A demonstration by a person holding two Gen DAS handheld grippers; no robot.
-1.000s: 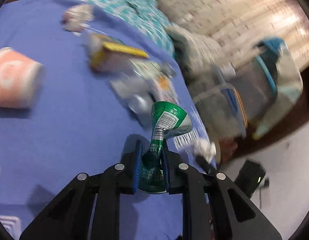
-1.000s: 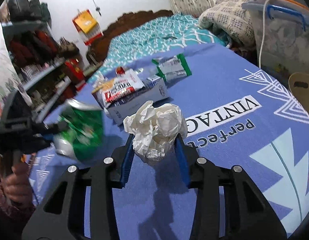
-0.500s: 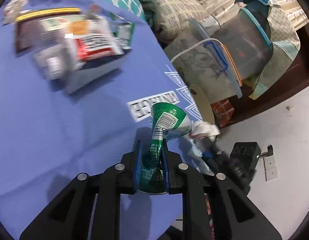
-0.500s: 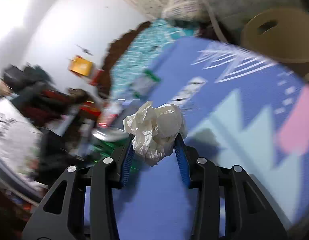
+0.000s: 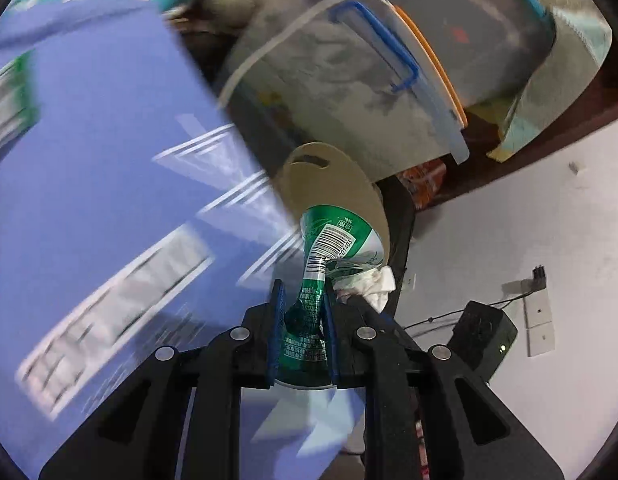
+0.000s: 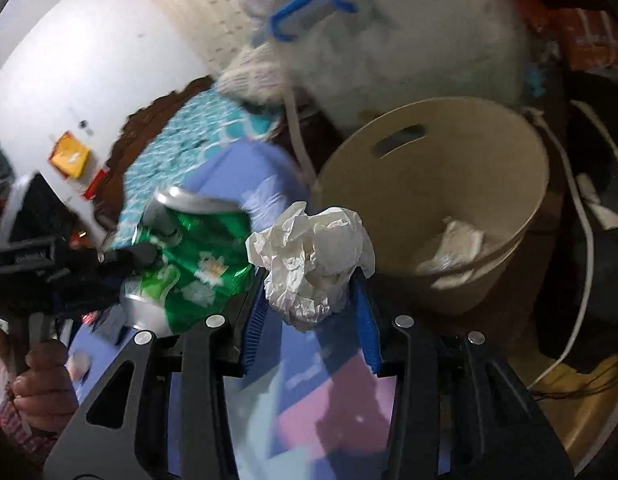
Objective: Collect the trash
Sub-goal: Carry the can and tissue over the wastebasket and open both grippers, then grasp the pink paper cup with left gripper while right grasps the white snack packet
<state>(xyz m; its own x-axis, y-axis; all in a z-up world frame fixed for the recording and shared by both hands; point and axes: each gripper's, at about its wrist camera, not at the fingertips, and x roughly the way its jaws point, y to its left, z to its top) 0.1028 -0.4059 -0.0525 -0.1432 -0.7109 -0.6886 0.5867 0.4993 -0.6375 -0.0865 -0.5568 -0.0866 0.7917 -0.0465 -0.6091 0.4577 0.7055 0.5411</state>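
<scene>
While the left gripper (image 5: 302, 312) pinches a crushed green can (image 5: 329, 248) and the right gripper (image 6: 309, 296) clamps a crumpled paper wad (image 6: 313, 258), the beige bin (image 6: 521, 184) stands off the bed's edge, ahead-right, nearer the right.

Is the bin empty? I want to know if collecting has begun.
Not empty. The right wrist view shows crumpled white paper lying at the bottom of the tan bin. How full it is beyond that cannot be told.

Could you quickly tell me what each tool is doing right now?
Left tool: closed on the crushed green can.
Right tool: closed on the crumpled white paper.
</scene>
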